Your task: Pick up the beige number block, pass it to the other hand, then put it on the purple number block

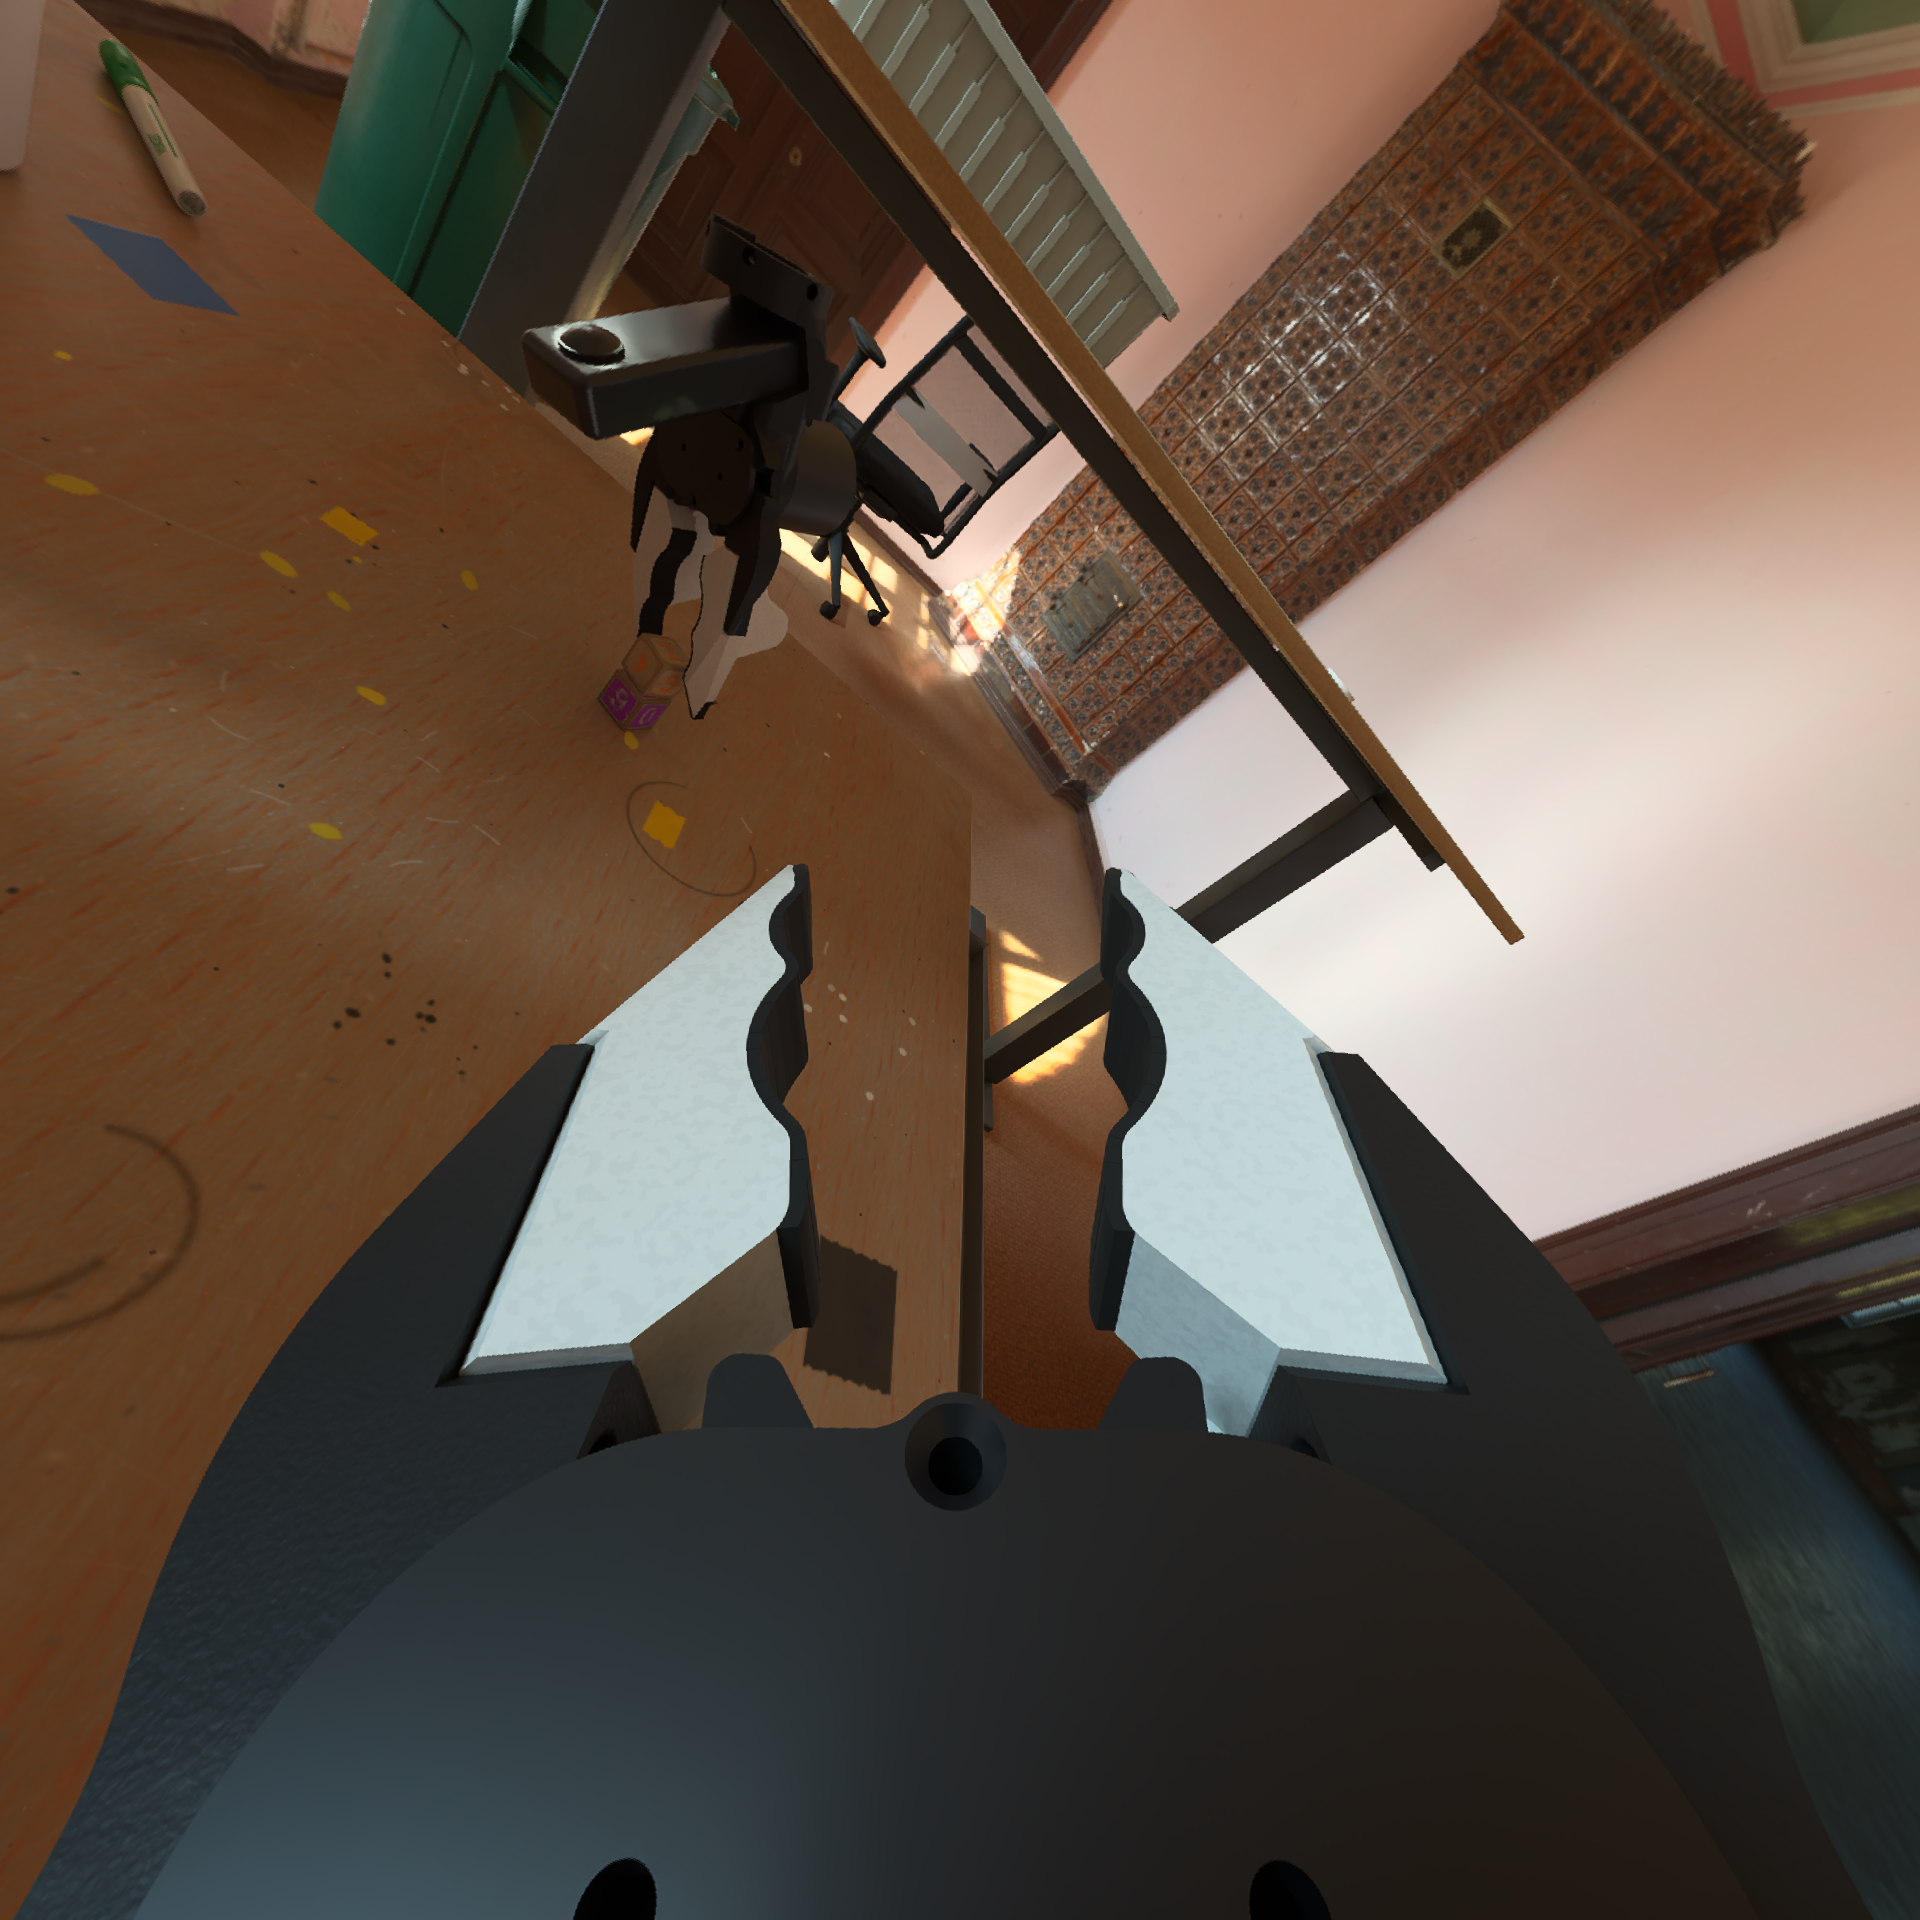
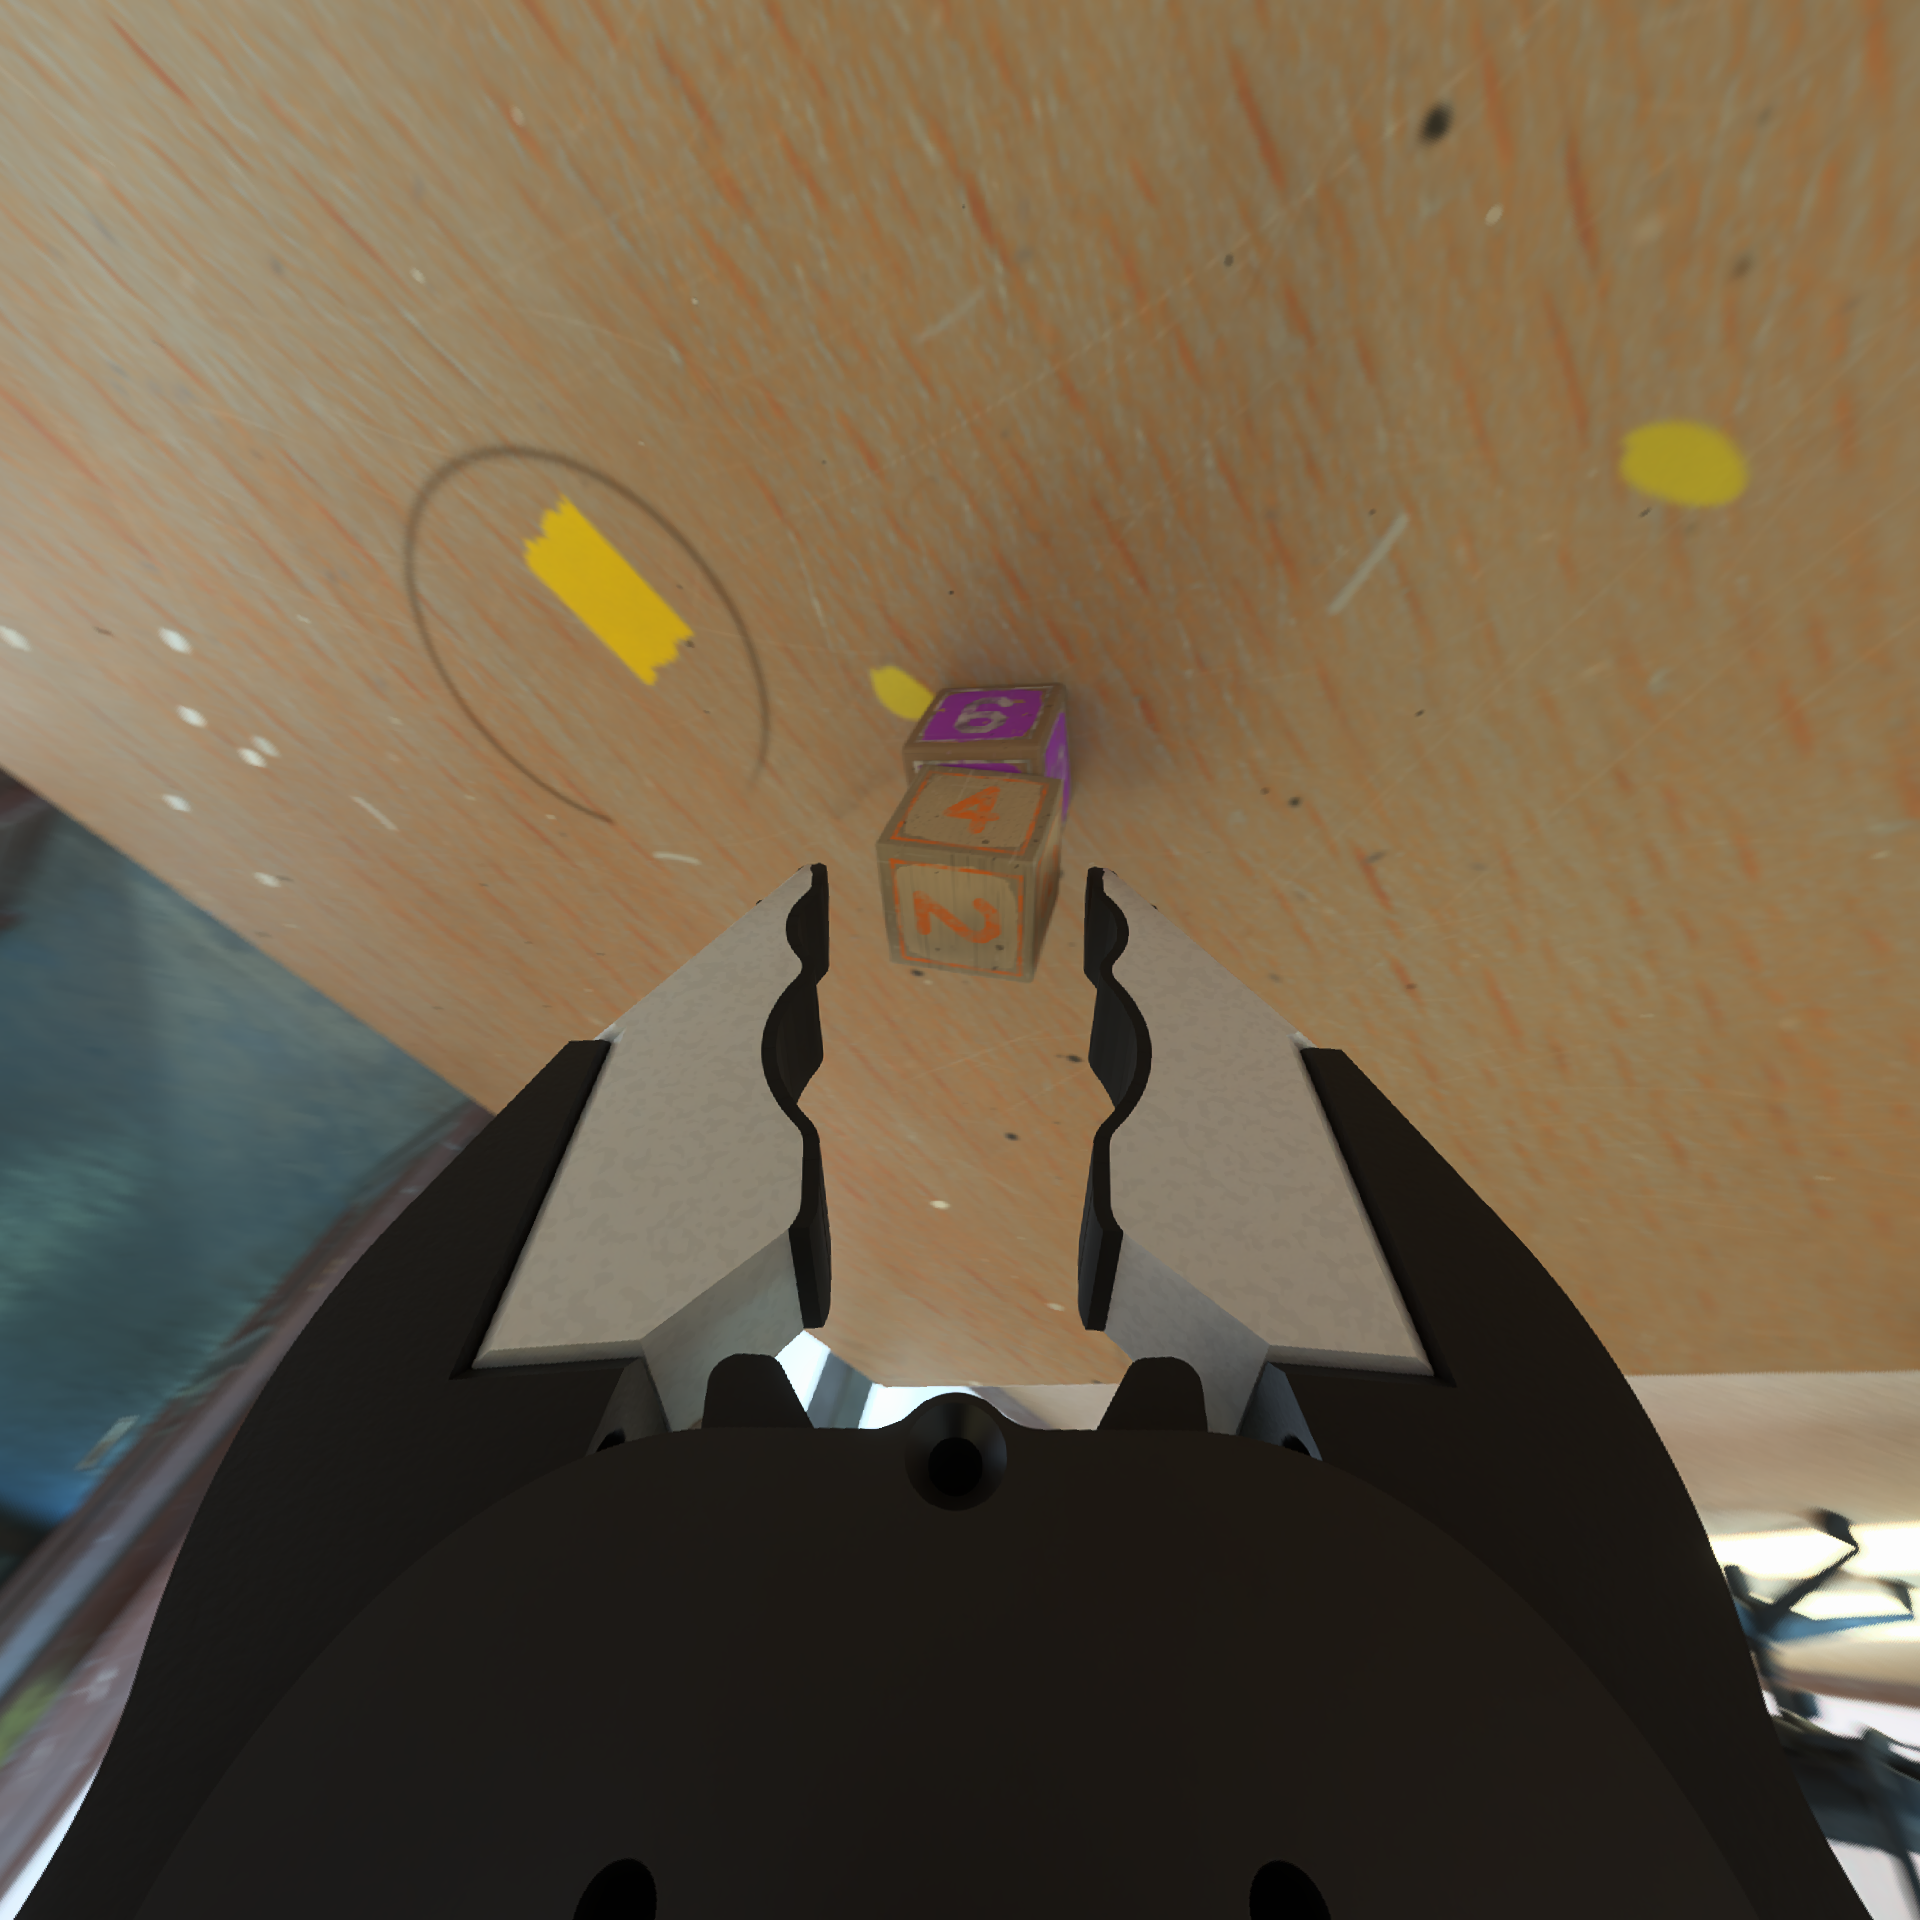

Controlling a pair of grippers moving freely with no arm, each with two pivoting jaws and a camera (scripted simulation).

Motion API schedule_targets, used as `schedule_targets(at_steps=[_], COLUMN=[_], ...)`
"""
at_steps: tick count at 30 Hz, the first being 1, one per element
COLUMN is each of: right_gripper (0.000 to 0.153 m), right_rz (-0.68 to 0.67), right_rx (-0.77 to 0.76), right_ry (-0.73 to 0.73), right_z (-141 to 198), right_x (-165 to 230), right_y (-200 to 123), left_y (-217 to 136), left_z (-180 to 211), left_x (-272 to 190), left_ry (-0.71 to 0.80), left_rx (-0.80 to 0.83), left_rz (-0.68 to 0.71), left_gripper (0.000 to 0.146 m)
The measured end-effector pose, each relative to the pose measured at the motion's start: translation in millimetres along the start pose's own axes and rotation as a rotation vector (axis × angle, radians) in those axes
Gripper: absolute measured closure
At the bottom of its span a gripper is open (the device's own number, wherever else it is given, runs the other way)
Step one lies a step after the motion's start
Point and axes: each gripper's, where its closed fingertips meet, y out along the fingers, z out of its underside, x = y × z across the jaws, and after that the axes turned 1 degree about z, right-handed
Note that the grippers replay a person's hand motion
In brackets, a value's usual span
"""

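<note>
The beige number block (image 2: 966,894) with orange digits sits on top of the purple number block (image 2: 987,717) on the wooden table (image 2: 1351,623). My right gripper (image 2: 956,883) is open just above the stack, with a fingertip on either side of the beige block and a gap on each side. In the left wrist view the stack shows far off, beige block (image 1: 652,660) over purple block (image 1: 632,707), with the right gripper (image 1: 691,644) above it. My left gripper (image 1: 956,883) is open and empty, well away from the stack, near the table edge.
A green marker (image 1: 154,125) and a blue patch (image 1: 151,265) lie at the far left of the table. Yellow tape (image 2: 608,603) inside a drawn ring marks the table near the stack. A green cabinet (image 1: 436,156) and an office chair (image 1: 914,457) stand beyond the table.
</note>
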Motion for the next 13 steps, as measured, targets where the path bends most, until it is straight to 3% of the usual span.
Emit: schedule_targets(at_steps=[4, 13], right_gripper=[0.102, 0.102], right_rz=[-0.07, 0.03], right_rx=[0.025, 0.014], right_ry=[0.07, 0.007], right_z=[6.7, 4.5], right_x=[7.5, 3.3], right_y=[0.8, -6.5], left_y=[0.2, 0.0], left_z=[-0.4, -0.8], left_x=[0.0, -4.9], left_ry=[0.002, 0.018], left_rx=[0.0, -0.001], left_rz=[-0.001, -0.006], left_gripper=[0.09, 0.09])
